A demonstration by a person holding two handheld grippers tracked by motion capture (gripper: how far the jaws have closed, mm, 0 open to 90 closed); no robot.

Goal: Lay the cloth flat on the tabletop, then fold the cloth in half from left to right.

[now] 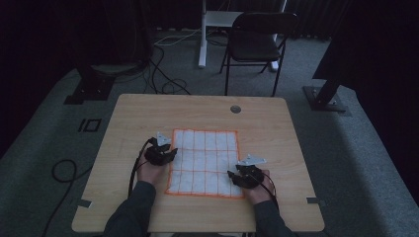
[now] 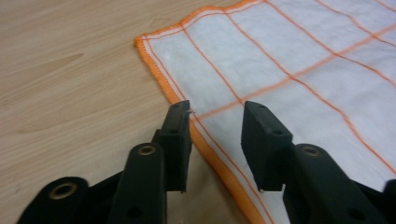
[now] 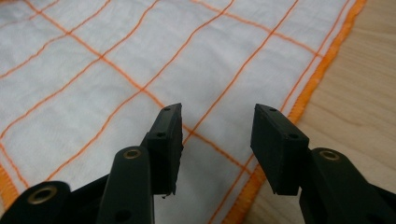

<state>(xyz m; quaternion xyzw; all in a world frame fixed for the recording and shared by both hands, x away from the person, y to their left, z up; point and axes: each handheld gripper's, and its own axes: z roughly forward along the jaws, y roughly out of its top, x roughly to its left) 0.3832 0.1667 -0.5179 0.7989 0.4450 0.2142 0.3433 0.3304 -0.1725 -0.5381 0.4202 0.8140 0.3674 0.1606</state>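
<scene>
cloth (image 1: pixel 204 161) lies flat near the middle of the wooden table (image 1: pixel 276 123), a little toward the person's side, its long axis running from the near edge of the table toward the far edge, short sides facing the person and the folding chair (image 1: pixel 257 42) beyond the table. it is white, crossed by thin orange lines into a grid of squares, with a thicker orange stitched hem all round; it looks spread out smooth, with no folds that can be seen. at the cloth's left long edge, about halfway up it, the left gripper (image 1: pixel 166 152) points in toward the cloth; in the left gripper view the left gripper (image 2: pixel 215 109) has its jaws apart with nothing between them, one jaw over the orange hem and the other over the white weave just inside, low over the fabric, though whether they touch it cannot be told. the far left corner of the cloth shows beyond those jaws. at the cloth's near right corner the right gripper (image 1: pixel 237 176) points in from the right; in the right gripper view the right gripper (image 3: pixel 217 111) also has its jaws spread and empty, both over the cloth just inside the hem, which runs past the right jaw with bare table beyond it.
</scene>
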